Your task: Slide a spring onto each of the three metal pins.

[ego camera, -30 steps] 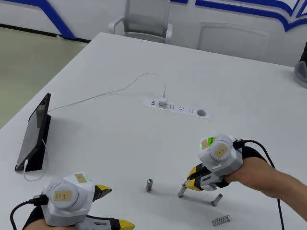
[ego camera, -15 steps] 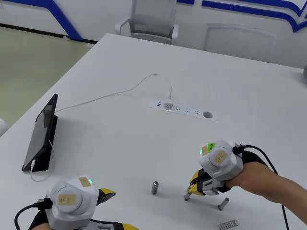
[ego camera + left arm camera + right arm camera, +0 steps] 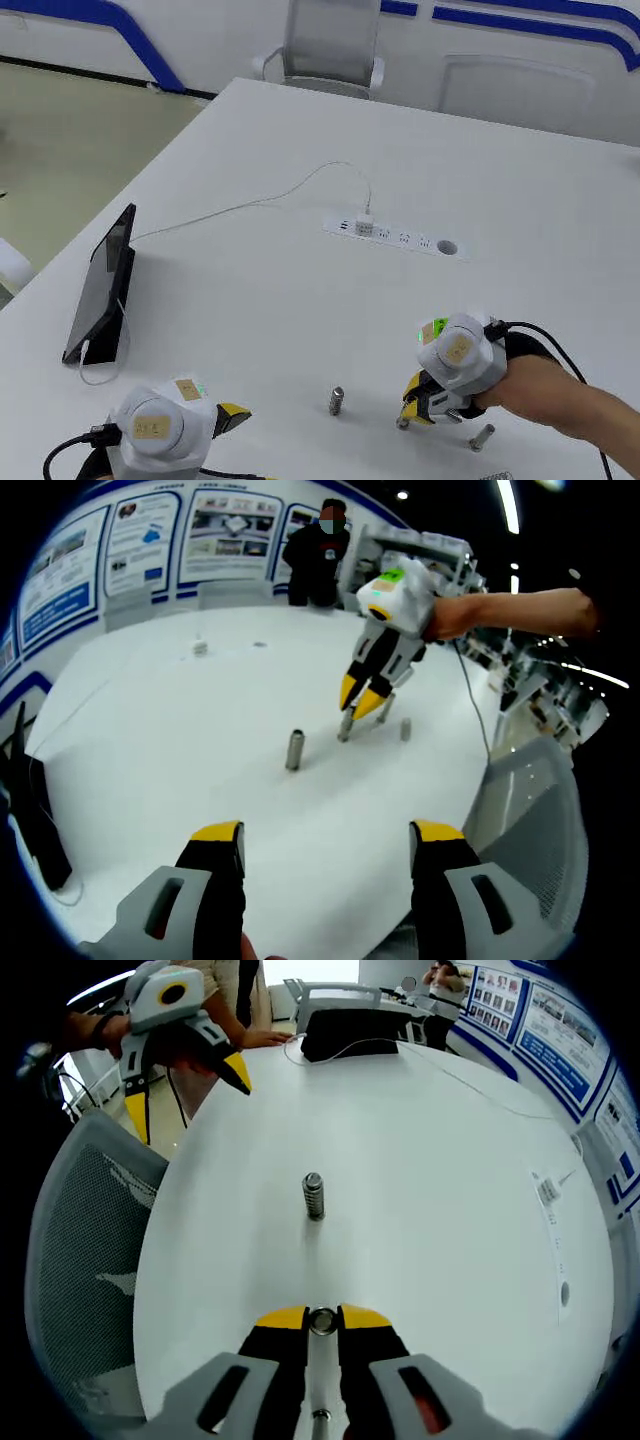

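Right gripper view: right tool [image 3: 322, 1328] clamps pin [image 3: 322, 1319].

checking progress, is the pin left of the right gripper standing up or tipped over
Upright: the pin stands on end on the table, apart from the right gripper, with coils of a spring round its shaft.

The left gripper [image 3: 325, 832] hovers at the bench's near edge, fingers wide apart; the right gripper [image 3: 418, 405], angled down, has its fingers clamped on a pin [image 3: 321, 1322].
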The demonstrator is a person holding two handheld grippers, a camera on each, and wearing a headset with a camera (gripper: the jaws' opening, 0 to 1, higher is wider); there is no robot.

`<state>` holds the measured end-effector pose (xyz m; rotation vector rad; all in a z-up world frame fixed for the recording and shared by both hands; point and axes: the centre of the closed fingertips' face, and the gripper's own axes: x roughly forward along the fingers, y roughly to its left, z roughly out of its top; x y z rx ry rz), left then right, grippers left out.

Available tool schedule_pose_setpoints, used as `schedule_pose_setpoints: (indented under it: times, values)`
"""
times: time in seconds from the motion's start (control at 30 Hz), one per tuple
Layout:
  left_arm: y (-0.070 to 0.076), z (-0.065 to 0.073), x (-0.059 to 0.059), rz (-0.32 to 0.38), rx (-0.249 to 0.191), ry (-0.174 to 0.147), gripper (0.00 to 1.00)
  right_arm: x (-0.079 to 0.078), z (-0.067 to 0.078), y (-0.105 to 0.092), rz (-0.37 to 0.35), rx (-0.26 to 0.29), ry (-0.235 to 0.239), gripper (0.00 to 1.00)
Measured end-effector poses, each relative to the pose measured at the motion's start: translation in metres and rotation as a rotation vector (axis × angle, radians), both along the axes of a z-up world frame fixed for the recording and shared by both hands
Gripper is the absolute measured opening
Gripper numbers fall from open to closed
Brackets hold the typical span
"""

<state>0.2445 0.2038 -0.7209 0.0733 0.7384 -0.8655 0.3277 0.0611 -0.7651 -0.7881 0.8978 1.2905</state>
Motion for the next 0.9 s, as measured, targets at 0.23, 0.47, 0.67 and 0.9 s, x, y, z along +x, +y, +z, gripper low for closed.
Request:
schedule_pose_setpoints:
  times: [0.23, 0.47, 0.67, 0.9]
  values:
    - [0.002, 0.0, -0.001, 0.012, -0.003, 0.004, 0.68, -0.001, -0.01, -0.002, 0.004, -0.013, 0.002, 0.13]
    - [0.004, 0.0, -0.002, 0.017, 0.0, 0.004, 0.67, -0.002, -0.015, -0.002, -0.001, -0.015, 0.008, 0.13]
    - [0.005, 0.0, -0.003, 0.02, 0.002, 0.004, 0.67, 0.0, -0.016, -0.002, -0.014, -0.017, 0.004, 0.14]
    - [0.003, 0.001, -0.003, 0.018, -0.001, 0.002, 0.68, -0.002, -0.01, -0.006, -0.013, -0.014, -0.01, 0.27]
